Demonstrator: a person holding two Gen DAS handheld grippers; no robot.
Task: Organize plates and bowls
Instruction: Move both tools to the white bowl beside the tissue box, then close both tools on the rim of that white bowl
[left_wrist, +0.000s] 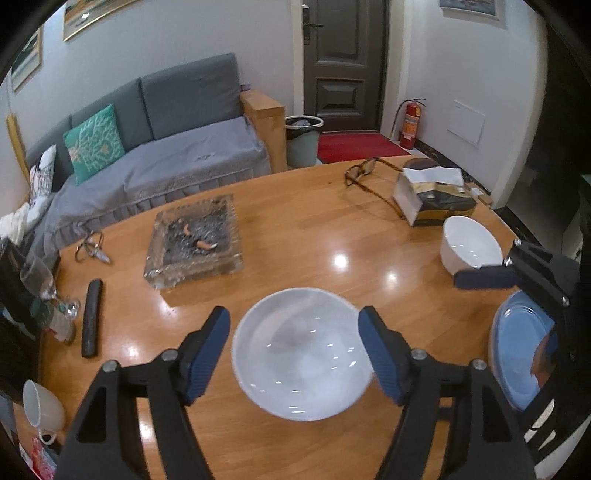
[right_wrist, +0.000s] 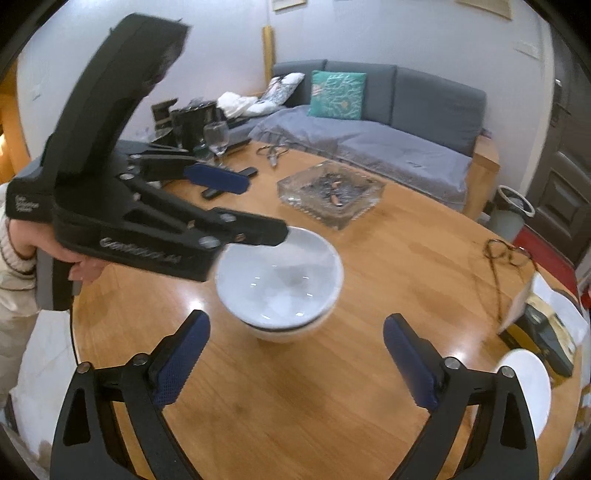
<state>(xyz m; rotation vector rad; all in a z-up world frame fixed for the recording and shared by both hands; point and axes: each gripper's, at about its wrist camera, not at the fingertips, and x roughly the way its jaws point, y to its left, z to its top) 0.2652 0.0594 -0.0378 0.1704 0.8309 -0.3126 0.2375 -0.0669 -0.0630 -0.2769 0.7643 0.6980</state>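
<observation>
Both pairs of ribbed blue fingers (left_wrist: 207, 350) (right_wrist: 184, 354) stand apart and empty, with the round glossy white bowl (left_wrist: 303, 354) between them on the shiny wooden counter (left_wrist: 295, 240).

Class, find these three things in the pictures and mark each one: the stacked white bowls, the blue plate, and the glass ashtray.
stacked white bowls (right_wrist: 279, 277), right wrist view, inside of the top bowl.
blue plate (left_wrist: 517, 347), left wrist view, its flat centre.
glass ashtray (left_wrist: 195, 236), left wrist view, its ash-filled middle.
</observation>
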